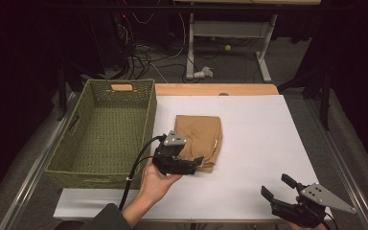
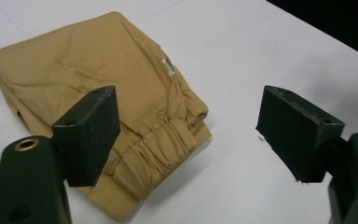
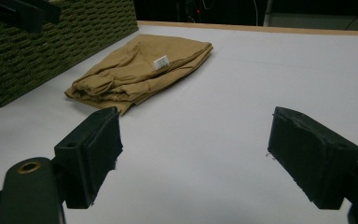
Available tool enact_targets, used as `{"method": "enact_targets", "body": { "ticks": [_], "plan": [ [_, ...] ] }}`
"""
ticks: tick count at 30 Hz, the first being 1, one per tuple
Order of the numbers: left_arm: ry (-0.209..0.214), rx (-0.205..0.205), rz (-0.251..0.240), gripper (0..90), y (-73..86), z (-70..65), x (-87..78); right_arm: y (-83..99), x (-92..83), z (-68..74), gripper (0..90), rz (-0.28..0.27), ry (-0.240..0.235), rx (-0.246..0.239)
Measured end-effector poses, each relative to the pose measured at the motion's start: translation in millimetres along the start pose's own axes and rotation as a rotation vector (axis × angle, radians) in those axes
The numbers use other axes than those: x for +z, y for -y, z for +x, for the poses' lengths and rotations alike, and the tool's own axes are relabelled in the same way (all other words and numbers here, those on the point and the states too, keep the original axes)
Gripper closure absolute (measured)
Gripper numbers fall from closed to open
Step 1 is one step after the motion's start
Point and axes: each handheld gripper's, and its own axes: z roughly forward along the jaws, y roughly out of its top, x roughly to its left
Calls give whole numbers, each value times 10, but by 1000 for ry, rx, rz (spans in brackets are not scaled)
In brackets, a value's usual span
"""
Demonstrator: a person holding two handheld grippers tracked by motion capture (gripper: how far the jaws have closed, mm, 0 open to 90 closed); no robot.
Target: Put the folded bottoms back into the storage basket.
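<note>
Tan folded cloth (image 1: pixel 199 141) lay beside the basket (image 1: pixel 106 129); left gripper (image 1: pixel 188 165), jaws spread and empty, likely needed to clamp its hem next.

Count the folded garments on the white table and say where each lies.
1. The folded tan garment lies on the white table, just right of the green woven basket, by the open left gripper. Nothing shows inside the basket, though its near wall hides some of the floor.
</note>
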Motion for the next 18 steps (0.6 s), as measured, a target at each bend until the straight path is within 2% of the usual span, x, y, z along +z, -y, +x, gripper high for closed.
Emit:
{"method": "enact_targets", "body": {
  "ticks": [4, 11, 18],
  "plan": [
    [-11, -25, 15, 186, -69, 48, 63, 0, -1, 1, 186, 0, -1, 1],
    [-60, -62, 54, 184, -185, 160, 226, -2, -2, 0, 185, -3, -6, 1],
    [-104, -102, 100, 176, -237, 303, 380, -2, -2, 2, 185, -4, -11, -2]
  ]
}}
